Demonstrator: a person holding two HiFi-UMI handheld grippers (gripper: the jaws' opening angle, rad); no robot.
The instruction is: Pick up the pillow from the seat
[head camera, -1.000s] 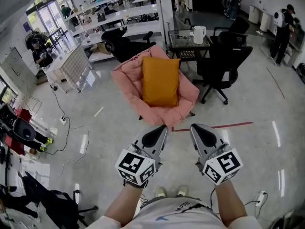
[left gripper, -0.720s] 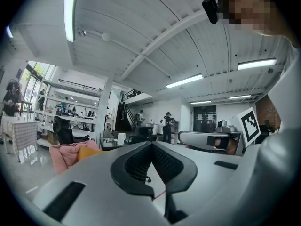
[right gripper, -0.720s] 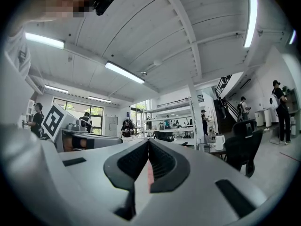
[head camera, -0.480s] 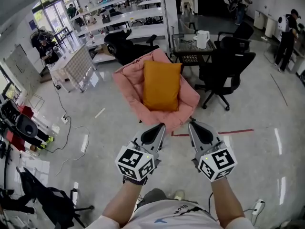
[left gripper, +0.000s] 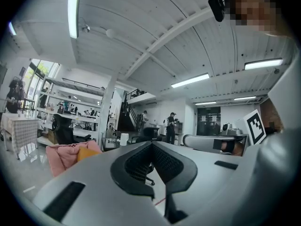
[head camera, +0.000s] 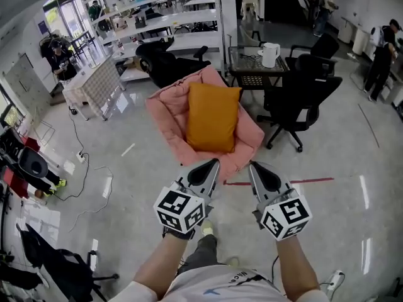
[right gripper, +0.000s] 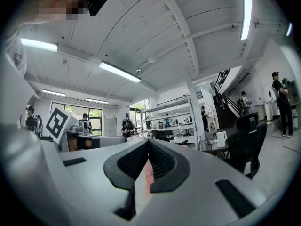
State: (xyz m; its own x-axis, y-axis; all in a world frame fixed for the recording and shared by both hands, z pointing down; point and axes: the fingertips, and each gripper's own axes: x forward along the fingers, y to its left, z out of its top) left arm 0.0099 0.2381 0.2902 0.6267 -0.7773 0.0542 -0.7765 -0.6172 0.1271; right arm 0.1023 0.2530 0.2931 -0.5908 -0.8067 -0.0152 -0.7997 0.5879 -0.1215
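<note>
An orange pillow (head camera: 211, 117) lies upright on a pink padded seat (head camera: 167, 109) in the middle of the floor. In the left gripper view the orange pillow (left gripper: 86, 153) and the pink seat (left gripper: 63, 155) show low at the left. My left gripper (head camera: 213, 165) is held in front of the seat's near edge, shut and empty. My right gripper (head camera: 252, 167) is beside it, also shut with nothing in it. Both point toward the seat, short of the pillow.
Black office chairs (head camera: 300, 90) stand right of the seat, next to a small table with a white kettle (head camera: 269, 54). White shelving (head camera: 165, 24) and another black chair (head camera: 165, 61) stand behind. Cables (head camera: 94, 181) trail over the floor at the left. People stand at the room's edges.
The view has drawn slightly closer to the seat and both grippers have edged forward toward its near edge. The person's foot now shows stepping forward below.
</note>
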